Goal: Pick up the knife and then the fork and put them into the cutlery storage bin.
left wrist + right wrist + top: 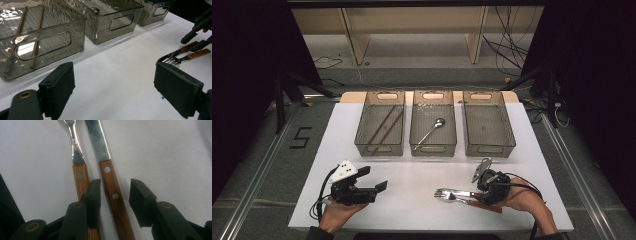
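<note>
Wooden-handled cutlery, two pieces side by side, lies on the white table (412, 175) at the near right, and the right gripper (115, 192) has its jaws spread around one handle (113, 195), a riveted wooden grip that carries a flat steel blade or shank; the jaws straddle it without yet pinching. Just beside it lies the fork (75, 142), its own wooden handle partly under the left-hand jaw, so a close might catch both. Both pieces look light, stiff and slim; the wood should give better purchase than the polished steel, and the handle's middle near the rivets seems the best place to grip. What the straddled piece ends in is cut off in the right gripper view, and the high view is too small to settle it. The left gripper (379, 186) rests at the near left, jaws wide apart and empty. Farther back stand three clear bins: the left bin (379, 145) holds two brown chopsticks (384, 125), the middle bin (433, 146) a spoon (432, 130), and the right bin (489, 147) looks empty, though reflections blur its floor.
</note>
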{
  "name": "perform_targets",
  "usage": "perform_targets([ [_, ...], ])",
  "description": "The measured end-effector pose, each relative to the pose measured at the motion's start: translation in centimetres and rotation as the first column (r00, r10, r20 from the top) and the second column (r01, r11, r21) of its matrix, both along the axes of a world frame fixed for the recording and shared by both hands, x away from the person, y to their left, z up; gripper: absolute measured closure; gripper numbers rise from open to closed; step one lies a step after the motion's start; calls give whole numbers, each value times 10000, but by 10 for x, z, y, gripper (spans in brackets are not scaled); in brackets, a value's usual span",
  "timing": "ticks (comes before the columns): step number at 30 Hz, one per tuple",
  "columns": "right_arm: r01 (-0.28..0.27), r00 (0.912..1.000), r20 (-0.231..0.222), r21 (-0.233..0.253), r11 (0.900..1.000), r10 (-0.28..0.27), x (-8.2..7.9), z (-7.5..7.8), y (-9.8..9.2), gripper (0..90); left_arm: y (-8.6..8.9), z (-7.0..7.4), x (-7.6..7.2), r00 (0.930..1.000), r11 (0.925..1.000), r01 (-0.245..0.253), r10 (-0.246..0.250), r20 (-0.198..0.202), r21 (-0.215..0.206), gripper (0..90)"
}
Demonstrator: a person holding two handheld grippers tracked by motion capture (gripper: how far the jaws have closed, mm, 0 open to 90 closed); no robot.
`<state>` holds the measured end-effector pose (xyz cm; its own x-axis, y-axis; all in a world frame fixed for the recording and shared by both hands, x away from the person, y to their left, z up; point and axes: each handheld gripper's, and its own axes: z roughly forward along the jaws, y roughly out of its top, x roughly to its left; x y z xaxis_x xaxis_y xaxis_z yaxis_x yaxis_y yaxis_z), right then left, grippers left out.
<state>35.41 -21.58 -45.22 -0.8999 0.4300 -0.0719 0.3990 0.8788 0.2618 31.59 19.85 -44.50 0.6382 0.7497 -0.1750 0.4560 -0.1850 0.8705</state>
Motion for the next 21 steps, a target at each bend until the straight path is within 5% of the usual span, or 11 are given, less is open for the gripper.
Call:
perform_targets([
  [21, -389, 9977, -586, -837, 9957, 340, 3, -3, 12, 756, 0, -1, 0, 10000, 10000, -10, 10, 48, 47, 165],
])
